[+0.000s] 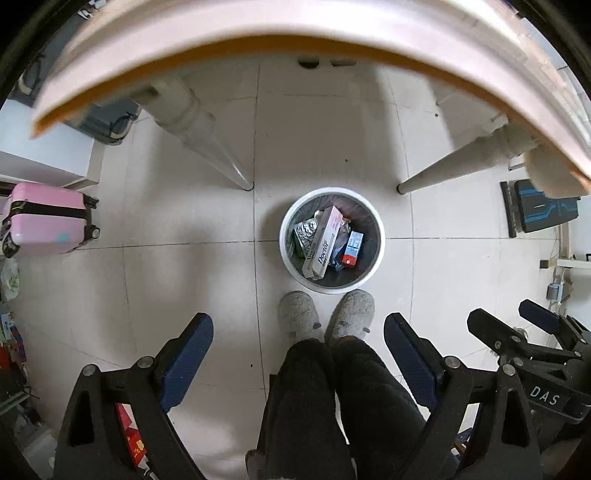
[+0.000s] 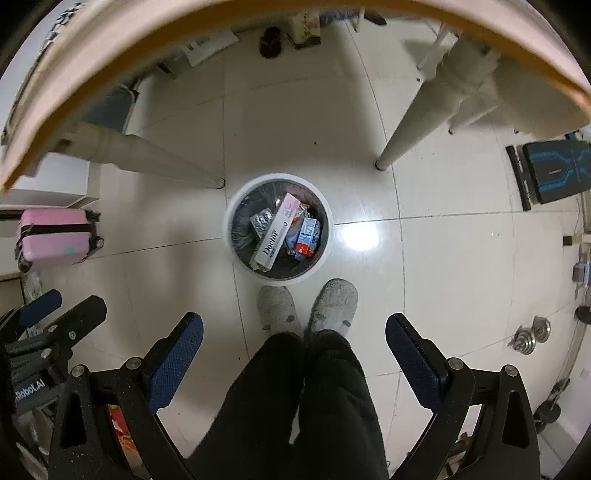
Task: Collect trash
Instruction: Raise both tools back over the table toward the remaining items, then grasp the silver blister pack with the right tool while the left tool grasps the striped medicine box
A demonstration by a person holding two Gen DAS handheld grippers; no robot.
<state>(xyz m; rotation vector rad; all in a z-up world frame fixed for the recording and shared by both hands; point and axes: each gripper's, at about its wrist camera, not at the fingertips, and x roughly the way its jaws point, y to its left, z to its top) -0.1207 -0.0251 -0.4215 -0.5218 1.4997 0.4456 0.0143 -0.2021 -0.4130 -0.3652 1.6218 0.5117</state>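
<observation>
A white round trash bin (image 1: 286,242) (image 2: 228,229) with a dark liner stands on the tiled floor below both grippers. It holds a long white "Doctor" box (image 1: 320,243) (image 2: 275,230), a foil blister pack (image 1: 307,233) (image 2: 261,221), a small red and blue carton (image 1: 352,249) (image 2: 307,236) and crumpled wrappers. My left gripper (image 1: 298,332) is open and empty, high above the floor. My right gripper (image 2: 294,334) is open and empty too, and shows at the right edge of the left wrist view (image 1: 513,325). The left gripper shows at the left edge of the right wrist view (image 2: 62,306).
The table's edge (image 1: 258,44) (image 2: 258,14) arcs overhead, with white legs (image 1: 218,147) (image 2: 413,125) either side of the bin. The person's slippered feet (image 1: 325,314) (image 2: 306,306) stand just before the bin. A pink suitcase (image 1: 48,218) (image 2: 55,232) stands left; a black and blue device (image 1: 543,210) (image 2: 554,170) lies right.
</observation>
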